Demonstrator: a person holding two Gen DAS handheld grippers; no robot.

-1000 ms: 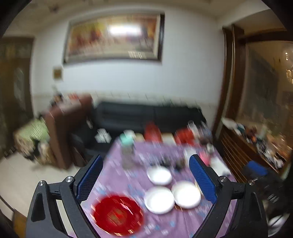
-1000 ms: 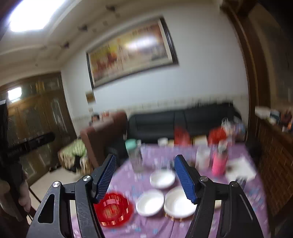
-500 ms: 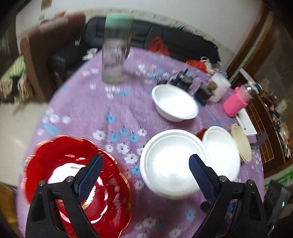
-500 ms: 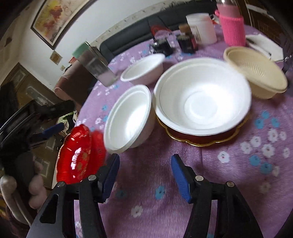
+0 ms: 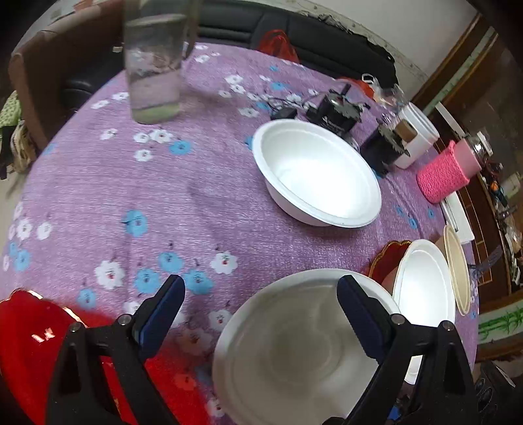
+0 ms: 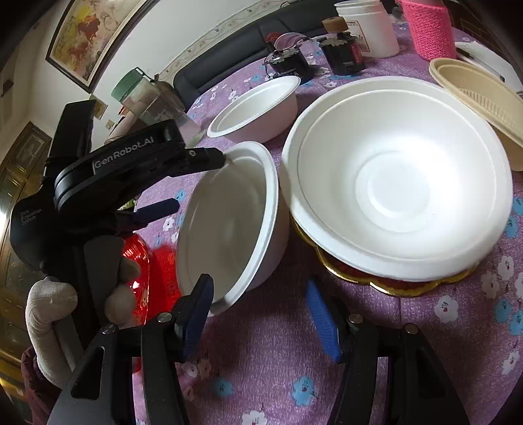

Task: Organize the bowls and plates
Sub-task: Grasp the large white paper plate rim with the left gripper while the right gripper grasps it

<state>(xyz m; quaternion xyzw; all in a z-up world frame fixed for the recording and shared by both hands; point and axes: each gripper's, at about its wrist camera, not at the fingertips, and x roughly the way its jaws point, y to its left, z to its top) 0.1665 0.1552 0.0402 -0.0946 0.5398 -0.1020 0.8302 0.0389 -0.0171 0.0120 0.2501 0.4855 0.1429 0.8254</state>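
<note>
Three white foam bowls stand on the purple flowered tablecloth. The near bowl (image 5: pixel 304 353) (image 6: pixel 228 222) lies under my open left gripper (image 5: pixel 261 310), whose right finger is over its rim. The left gripper (image 6: pixel 183 176) straddles that bowl's far-left rim in the right wrist view. A larger white bowl (image 6: pixel 392 183) (image 5: pixel 425 287) rests on a red gold-rimmed plate (image 6: pixel 385 281). A third bowl (image 5: pixel 313 173) (image 6: pixel 258 108) stands further back. A red plate (image 5: pixel 29 330) (image 6: pixel 143 271) lies at the left. My right gripper (image 6: pixel 258 310) is open and empty just in front of the near bowl.
A beige strainer bowl (image 6: pixel 480 94) sits at the right. A glass jar (image 5: pixel 153 62), black gadgets (image 5: pixel 336 111), a white tub (image 6: pixel 369 29) and a pink knitted cup (image 5: pixel 447 173) stand at the back. The table edge falls off at left, by a brown chair (image 5: pixel 42 65).
Both grippers came down from a high view of the room to just above the table. The left gripper now straddles the near white bowl's rim; the right sits close in front of it.
</note>
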